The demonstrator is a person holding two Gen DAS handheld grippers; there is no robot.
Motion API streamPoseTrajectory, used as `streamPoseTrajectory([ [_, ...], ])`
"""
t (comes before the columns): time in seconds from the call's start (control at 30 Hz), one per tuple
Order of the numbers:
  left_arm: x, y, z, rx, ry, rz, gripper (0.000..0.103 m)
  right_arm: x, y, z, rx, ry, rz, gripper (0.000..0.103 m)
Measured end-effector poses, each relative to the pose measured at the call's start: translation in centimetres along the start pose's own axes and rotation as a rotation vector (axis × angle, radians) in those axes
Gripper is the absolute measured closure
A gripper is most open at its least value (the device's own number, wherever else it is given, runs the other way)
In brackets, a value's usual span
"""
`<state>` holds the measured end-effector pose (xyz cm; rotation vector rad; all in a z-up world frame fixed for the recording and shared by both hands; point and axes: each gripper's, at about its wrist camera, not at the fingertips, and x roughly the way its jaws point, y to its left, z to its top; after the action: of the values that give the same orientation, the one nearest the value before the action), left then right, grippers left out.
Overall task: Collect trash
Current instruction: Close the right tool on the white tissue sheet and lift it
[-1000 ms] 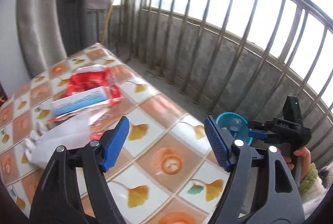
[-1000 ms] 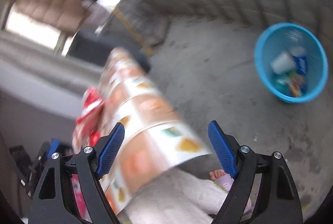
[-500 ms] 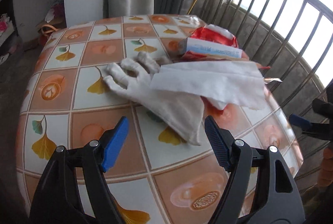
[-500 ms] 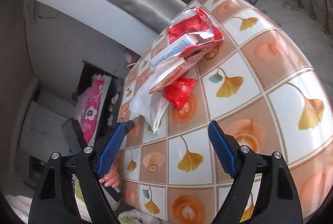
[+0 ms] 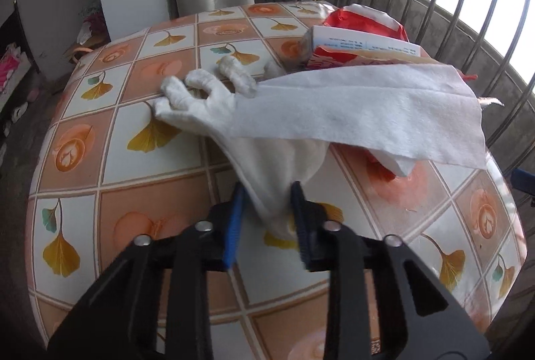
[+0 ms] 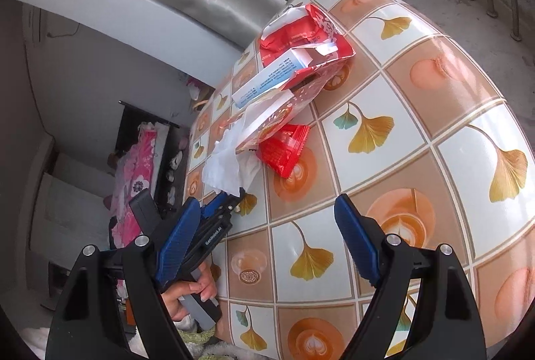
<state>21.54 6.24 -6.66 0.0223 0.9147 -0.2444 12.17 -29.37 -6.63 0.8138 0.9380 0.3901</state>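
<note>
Left gripper [image 5: 265,219] dropped, closing on glove [image 5: 267,166].

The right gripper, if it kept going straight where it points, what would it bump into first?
Probably the bare table top; the right gripper has open, empty jaws. The small red wrapper lies further along, though depth is unclear.

The tissue sheet [image 5: 361,105] covers the white glove's [image 5: 267,166] palm and most of the red wrappers [image 5: 364,22]; print on the small box [image 5: 364,42] is too fine to read
</note>
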Motion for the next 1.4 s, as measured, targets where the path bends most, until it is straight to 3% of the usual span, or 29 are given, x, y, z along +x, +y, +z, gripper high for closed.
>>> streamPoseTrajectory([
  [0.07,-0.2,1.3,0.1,-0.044,0.009,-0.022,0.097,0.3,0.0,0.0,0.002,0.007,0.000,0.022],
  [0.33,-2.9,7.2,-2.0,-0.164,0.061,-0.035,0.098,2.0,0.6,0.1,-0.008,0.024,0.017,0.022],
  [0.43,-3.9,9.4,-3.3,-0.213,0.113,-0.073,0.097,2.6,0.4,-0.2,0.000,0.041,0.020,0.022],
  [0.5,-4.6,10.3,-3.9,-0.220,0.143,-0.090,0.084,2.9,0.2,-0.4,0.014,0.056,0.024,0.022],
  [0.57,-5.5,10.5,-4.1,-0.208,0.151,-0.089,0.043,3.1,0.2,-0.6,0.020,0.064,0.036,0.022],
  [0.67,-6.6,10.8,-3.6,-0.220,0.102,-0.090,0.040,3.3,0.2,-0.5,0.029,0.068,0.049,0.022],
  [0.77,-5.6,11.3,-2.8,-0.291,0.104,-0.110,0.040,3.6,0.3,0.2,0.058,0.066,0.096,0.022],
  [0.83,-4.6,11.1,-2.2,-0.302,0.101,-0.073,0.040,4.0,0.3,0.8,0.073,0.060,0.125,0.022],
  [0.93,-3.3,9.8,-1.7,-0.241,0.092,-0.005,0.042,4.9,-0.2,1.9,0.114,0.058,0.153,0.024],
  [1.13,-2.7,8.2,-1.7,-0.127,0.047,0.092,0.059,7.5,-0.6,2.9,0.160,0.105,0.160,0.037],
  [1.33,-2.9,8.3,-1.9,-0.093,0.034,0.124,0.076,9.3,0.7,2.6,0.130,0.173,0.196,0.060],
  [1.4,-2.9,8.5,-2.0,-0.096,0.027,0.128,0.081,9.6,1.4,2.3,0.113,0.185,0.201,0.077],
])
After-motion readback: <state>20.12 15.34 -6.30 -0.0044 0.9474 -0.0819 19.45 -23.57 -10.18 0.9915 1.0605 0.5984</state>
